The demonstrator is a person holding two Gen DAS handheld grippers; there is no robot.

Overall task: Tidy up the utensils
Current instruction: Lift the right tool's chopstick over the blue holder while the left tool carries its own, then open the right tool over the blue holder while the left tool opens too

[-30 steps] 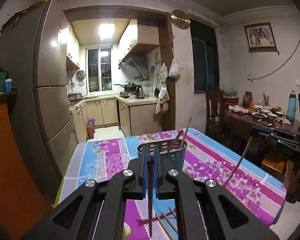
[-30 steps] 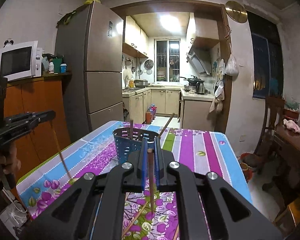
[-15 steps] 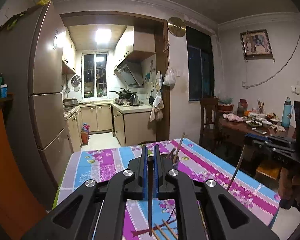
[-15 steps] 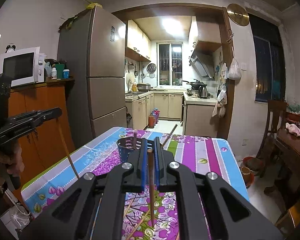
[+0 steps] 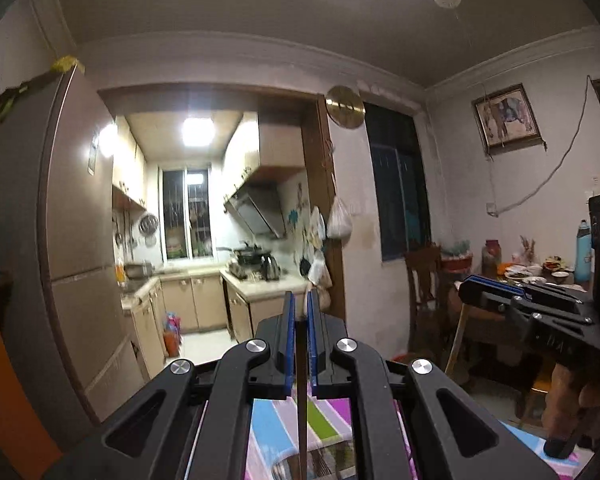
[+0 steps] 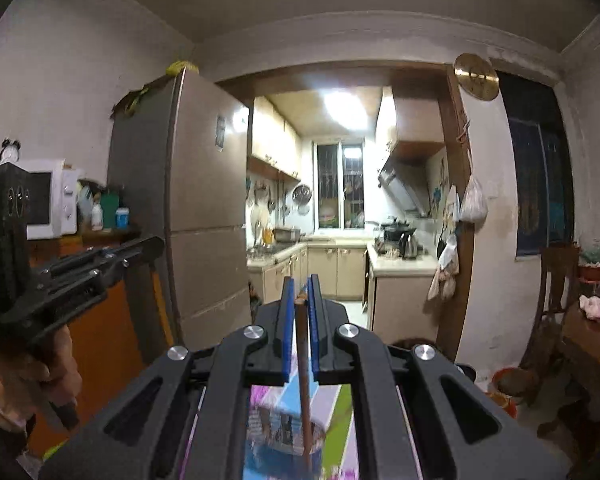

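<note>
Left gripper (image 5: 301, 312), held level, pinches a dark chopstick (image 5: 302, 420) hanging down; my right gripper (image 6: 301, 296) likewise clamps its chopstick (image 6: 305, 380) above the blue basket (image 6: 284, 432) on the striped tablecloth (image 6: 338, 420).

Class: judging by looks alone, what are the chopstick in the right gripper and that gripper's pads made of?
Chopstick: probably wood or bamboo; matt reddish-brown, slim, straight. Pads of the right gripper: likely rubber or soft plastic; solid blue strips lining black, seemingly plastic fingers.
</note>
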